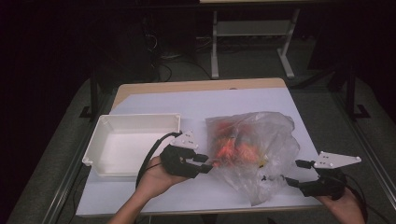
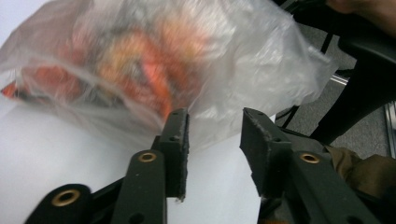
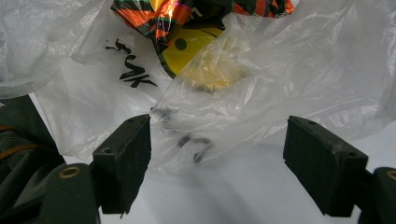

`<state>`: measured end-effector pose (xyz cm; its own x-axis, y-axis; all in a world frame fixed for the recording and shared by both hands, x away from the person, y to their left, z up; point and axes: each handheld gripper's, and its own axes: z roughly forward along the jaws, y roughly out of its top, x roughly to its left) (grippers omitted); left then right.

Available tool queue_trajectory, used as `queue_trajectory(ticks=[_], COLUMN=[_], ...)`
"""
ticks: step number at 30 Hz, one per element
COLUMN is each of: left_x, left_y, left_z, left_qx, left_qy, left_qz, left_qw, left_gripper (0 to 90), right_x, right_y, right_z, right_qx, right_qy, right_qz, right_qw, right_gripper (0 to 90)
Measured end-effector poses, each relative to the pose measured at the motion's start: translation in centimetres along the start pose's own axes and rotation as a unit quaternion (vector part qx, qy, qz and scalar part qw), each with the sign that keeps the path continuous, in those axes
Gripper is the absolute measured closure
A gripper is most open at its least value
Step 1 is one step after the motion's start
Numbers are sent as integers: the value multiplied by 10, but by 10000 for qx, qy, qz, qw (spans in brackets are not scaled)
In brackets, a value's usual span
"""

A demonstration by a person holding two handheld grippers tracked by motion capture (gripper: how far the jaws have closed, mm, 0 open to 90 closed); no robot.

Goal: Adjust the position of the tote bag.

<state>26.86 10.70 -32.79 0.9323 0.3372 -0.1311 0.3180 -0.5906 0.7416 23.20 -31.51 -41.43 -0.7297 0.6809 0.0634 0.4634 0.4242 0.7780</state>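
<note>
Your left gripper (image 1: 204, 164) sits at the near left edge of the plastic bag (image 1: 254, 149), its jaws apart with nothing between them; in the left gripper view the film lies just ahead of the tips, not pinched. Your right gripper (image 1: 292, 176) is at the bag's near right corner, jaws spread wide, and loose film lies ahead of them, with no pad pressing on it. The bag lies on the counter (image 1: 154, 100) between your two grippers, with the orange packets (image 1: 229, 147) inside it. The white tray (image 1: 133, 142) stands just left of your left gripper and holds nothing. By the look of it, the unpacking has hardly begun: neither gripper has a grip, and every packet has yet to go across.
</note>
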Motion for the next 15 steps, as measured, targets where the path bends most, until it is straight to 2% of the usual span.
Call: queue_trajectory(ticks=[3,7,9,10,11,15], left_x=[-3,-7,-7,-8,-7,-4], left_y=[5,20,23,27,31,35], left_z=[-1,0,1,3,6,13], left_qx=[-29,-94,-117,-146,-189,-216], left_qy=[-23,-42,-14,39,88,91], left_qz=[31,124,140,142,110,41], left_qw=[10000,9999,9998,9998,9997,9997], left_gripper=[586,524,457,457,384,307], right_x=[-1,-1,-1,-1,-1,-1], right_y=[0,0,0,0,0,0], right_z=[0,0,0,0,0,0], right_qx=[-15,-25,-29,-28,-30,-35], right_qy=[14,29,34,39,47,55], right_qz=[3,12,14,15,-2,-4], right_qw=[10000,10000,10000,10000,10000,10000], right_gripper=[228,228,228,228,228,228])
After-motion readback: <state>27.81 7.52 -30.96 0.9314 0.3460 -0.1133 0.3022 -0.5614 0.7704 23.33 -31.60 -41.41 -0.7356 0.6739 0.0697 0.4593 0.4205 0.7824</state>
